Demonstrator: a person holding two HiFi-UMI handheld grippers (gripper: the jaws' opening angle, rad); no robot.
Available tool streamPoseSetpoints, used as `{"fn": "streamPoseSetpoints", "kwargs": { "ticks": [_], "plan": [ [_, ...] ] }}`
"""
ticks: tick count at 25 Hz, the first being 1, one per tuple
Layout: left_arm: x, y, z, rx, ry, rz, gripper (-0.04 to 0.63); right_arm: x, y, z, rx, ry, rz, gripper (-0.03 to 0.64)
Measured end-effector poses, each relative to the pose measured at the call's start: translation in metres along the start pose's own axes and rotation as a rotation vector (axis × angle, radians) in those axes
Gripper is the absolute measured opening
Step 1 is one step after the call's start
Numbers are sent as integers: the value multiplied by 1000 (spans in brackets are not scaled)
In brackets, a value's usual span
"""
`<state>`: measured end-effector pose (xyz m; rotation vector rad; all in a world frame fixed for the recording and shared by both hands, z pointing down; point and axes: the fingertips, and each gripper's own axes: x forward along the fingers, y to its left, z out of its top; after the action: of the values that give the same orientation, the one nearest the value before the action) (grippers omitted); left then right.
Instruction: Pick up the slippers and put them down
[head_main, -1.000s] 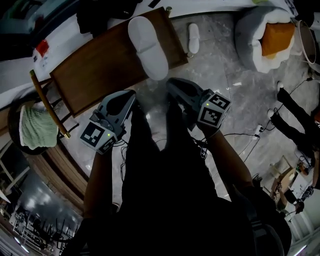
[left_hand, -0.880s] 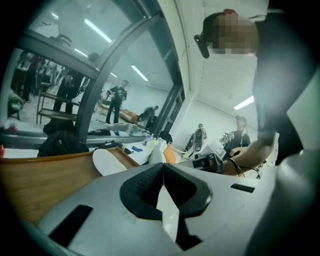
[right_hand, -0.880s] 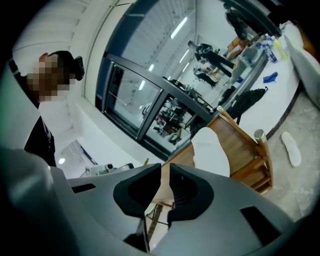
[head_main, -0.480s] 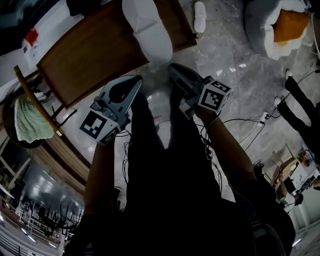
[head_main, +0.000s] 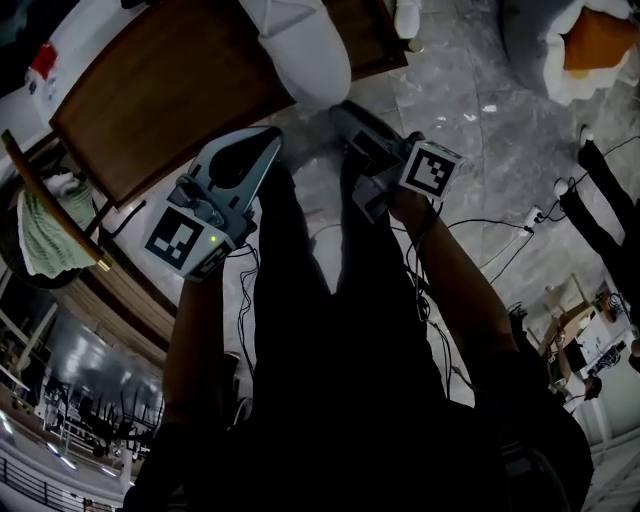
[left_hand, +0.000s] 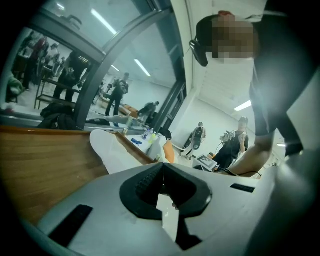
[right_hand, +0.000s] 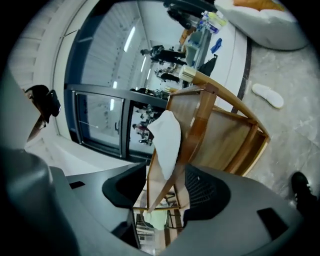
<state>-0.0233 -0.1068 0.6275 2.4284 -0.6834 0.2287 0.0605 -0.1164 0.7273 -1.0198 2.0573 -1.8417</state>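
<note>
White oval slipper (head_main: 300, 50) on chair (head_main: 170, 90); right gripper (head_main: 345, 115) jaws just opened, gripping nothing; left gripper (head_main: 265, 145) clenched.

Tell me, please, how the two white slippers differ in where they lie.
The near slipper rests on the wooden table; the far slipper lies on the floor. The near slipper overhangs the table's edge; the far slipper lies fully supported, beyond the table. Both are white.

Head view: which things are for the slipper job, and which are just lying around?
For the job: white slipper on the wooden chair, floor slipper, left gripper, right gripper.
Just lying about: green towel, white-and-orange cushion.
</note>
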Motion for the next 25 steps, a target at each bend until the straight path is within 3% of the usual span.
{"fn": "streamPoseSetpoints", "kwargs": {
  "ticks": [4,19,21,22,25],
  "plan": [
    [3,0,-4,6,0,-14,12,9,4,-1,21,-11,53,219],
    [-1,8,-19,-8,16,1,12,27,1,4,11,-24,42,217],
    [0,7,-19,-8,15,2,12,27,-4,5,32,-11,33,184],
    [0,7,-20,-8,16,1,12,27,-8,5,59,-4,26,133],
    [0,7,-20,-13,16,0,12,28,-15,5,143,14,31,102]
  ]
}}
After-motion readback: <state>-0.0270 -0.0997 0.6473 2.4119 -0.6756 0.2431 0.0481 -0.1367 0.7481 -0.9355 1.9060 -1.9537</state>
